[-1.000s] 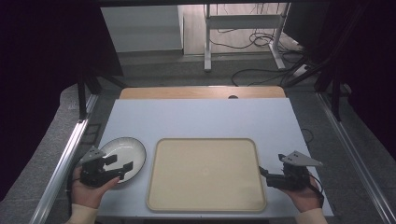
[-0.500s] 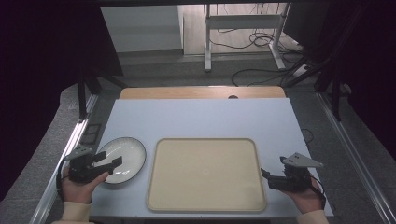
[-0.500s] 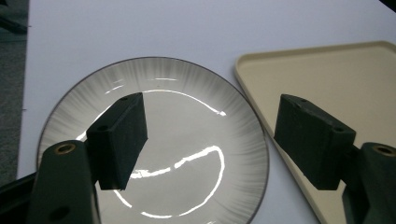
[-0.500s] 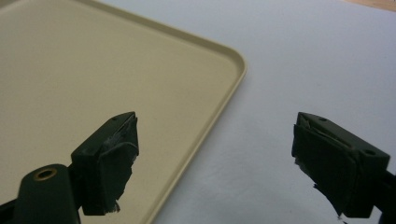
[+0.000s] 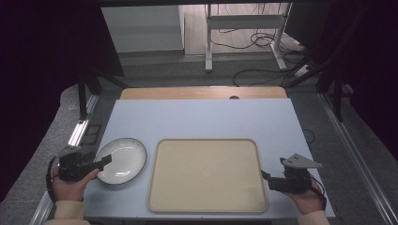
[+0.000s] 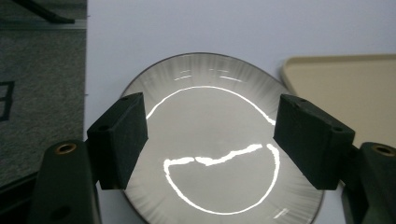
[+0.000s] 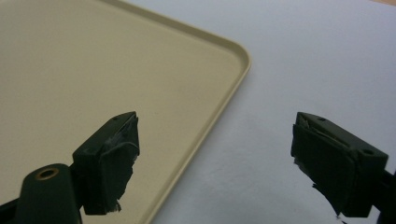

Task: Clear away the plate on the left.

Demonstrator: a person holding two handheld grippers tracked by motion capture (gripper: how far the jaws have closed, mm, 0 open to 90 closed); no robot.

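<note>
— Left gripper (image 5: 104, 161), why over the plate (image 5: 123, 159) at lower left?
— Jaws wide, lined up to grab its rim.
— Right gripper (image 5: 265, 177)?
— Also wide, idle beside the tray (image 5: 206, 174) edge.

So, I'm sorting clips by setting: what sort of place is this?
Probably a lab or workshop test bench, not a home: a plain table bearing one plate and tray, loose floor cables, and a metal stand behind.
</note>
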